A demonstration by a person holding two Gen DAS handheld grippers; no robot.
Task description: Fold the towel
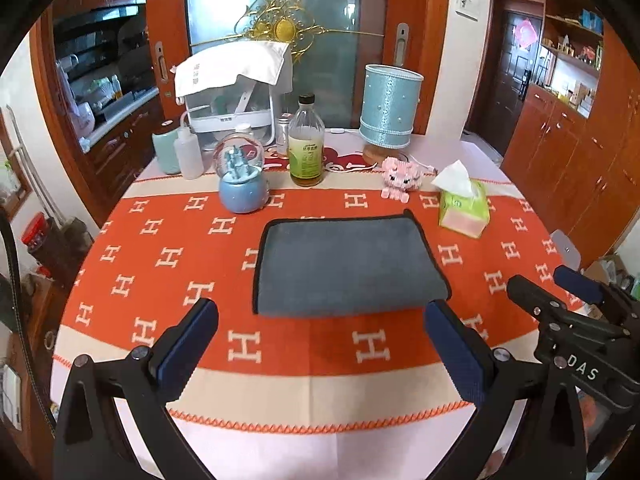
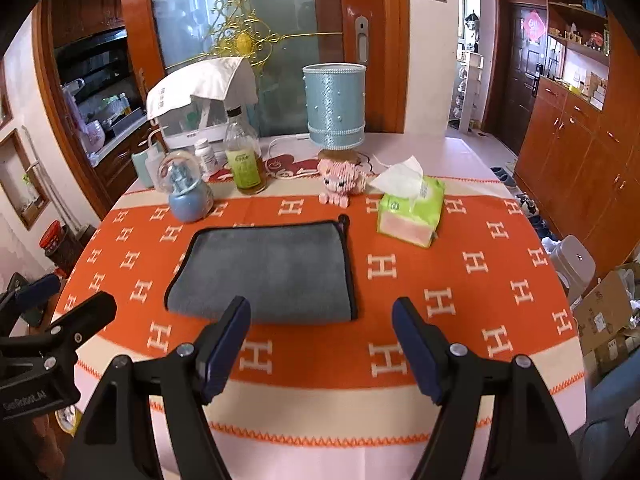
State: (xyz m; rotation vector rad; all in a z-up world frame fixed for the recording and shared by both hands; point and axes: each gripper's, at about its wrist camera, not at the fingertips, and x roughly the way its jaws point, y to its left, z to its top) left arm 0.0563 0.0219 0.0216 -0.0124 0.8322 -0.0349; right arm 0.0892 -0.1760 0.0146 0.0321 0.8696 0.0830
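A grey towel [image 1: 344, 266] with black edging lies folded flat in a rectangle on the orange patterned tablecloth [image 1: 160, 264]; it also shows in the right wrist view [image 2: 268, 272]. My left gripper [image 1: 320, 316] is open and empty, held above the cloth just in front of the towel's near edge. My right gripper [image 2: 322, 316] is open and empty, in front of the towel's near right corner. The right gripper also shows at the right of the left wrist view [image 1: 556, 288]. The left gripper shows at the left of the right wrist view [image 2: 60, 292].
Behind the towel stand a blue snow globe [image 1: 242, 184], a glass bottle [image 1: 306, 148], a pink block pig [image 1: 402, 178], a green tissue pack [image 1: 464, 208], a blue lamp [image 1: 390, 108] and a covered rack [image 1: 230, 92]. Wooden cabinets [image 2: 580, 152] line the right.
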